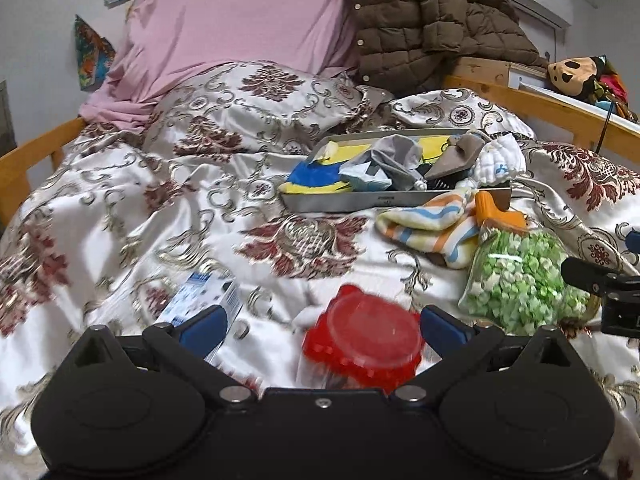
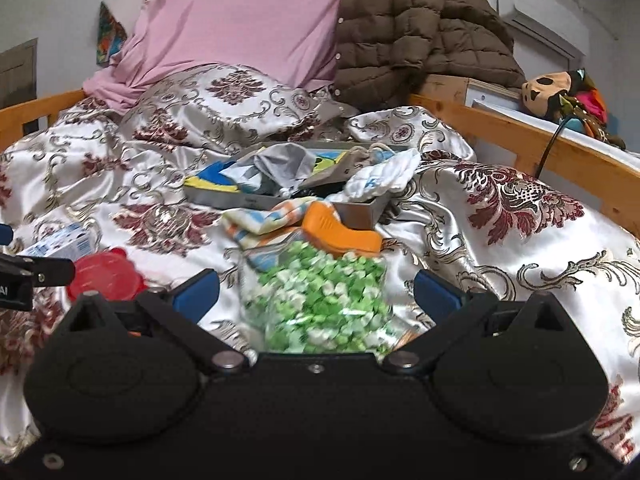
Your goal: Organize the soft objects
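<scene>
A grey tray (image 1: 396,199) (image 2: 244,200) lies on the bed, piled with soft items: a blue and yellow cloth (image 1: 316,178), a grey cloth (image 1: 394,158), a white quilted cloth (image 1: 498,162) (image 2: 384,178). A striped towel (image 1: 430,226) (image 2: 260,222) lies in front of it beside an orange object (image 2: 340,232). My left gripper (image 1: 322,326) is open around a red-lidded jar (image 1: 366,340). My right gripper (image 2: 316,290) is open around a clear bag of green and white pieces (image 2: 320,300) (image 1: 524,280).
A patterned satin quilt (image 1: 140,208) covers the bed inside a wooden frame (image 1: 560,110). A blue-white box (image 1: 204,300) lies near the left gripper. A pink pillow (image 1: 240,20), a brown padded jacket (image 1: 432,20) and a plush toy (image 1: 576,74) sit at the back.
</scene>
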### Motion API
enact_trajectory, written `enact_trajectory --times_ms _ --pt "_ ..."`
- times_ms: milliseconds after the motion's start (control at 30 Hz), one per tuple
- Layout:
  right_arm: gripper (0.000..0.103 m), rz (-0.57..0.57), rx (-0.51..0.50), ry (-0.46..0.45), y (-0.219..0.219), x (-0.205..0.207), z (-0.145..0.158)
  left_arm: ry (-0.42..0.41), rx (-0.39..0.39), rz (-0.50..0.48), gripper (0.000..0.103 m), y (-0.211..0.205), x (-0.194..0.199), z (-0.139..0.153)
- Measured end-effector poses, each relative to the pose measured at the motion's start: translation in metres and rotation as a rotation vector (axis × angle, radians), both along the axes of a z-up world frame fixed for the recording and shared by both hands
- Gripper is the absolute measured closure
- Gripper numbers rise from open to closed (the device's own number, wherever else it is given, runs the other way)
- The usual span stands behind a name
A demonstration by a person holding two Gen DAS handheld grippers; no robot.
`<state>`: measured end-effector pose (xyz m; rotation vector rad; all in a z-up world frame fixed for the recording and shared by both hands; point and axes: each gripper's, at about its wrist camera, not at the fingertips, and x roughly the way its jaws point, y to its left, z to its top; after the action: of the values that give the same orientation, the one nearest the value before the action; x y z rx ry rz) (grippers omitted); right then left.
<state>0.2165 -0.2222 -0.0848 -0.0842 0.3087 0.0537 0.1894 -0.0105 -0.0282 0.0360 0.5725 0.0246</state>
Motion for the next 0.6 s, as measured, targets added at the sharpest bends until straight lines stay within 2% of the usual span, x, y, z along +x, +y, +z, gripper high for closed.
enact_trajectory --times_ms 100,200,433,600 --pt "0.001 0.023 0.033 0.012 -0.005 0.008 -0.002 0.009 -0.01 -0.013 0.001 0.003 0.017 0.0" --pt "0.001 0.031 0.021 0.023 -0.008 0.017 -0.004 0.038 -0.034 -0.02 0.001 0.011 0.036 -0.001" --pt "0.001 0.041 -0.012 0.029 0.003 0.034 -0.007 0.105 -0.188 -0.015 0.001 0.046 0.086 -0.013" --pt "0.001 0.074 -0.041 0.03 0.016 0.052 -0.008 0.162 -0.308 -0.079 0.001 0.064 0.125 -0.022"
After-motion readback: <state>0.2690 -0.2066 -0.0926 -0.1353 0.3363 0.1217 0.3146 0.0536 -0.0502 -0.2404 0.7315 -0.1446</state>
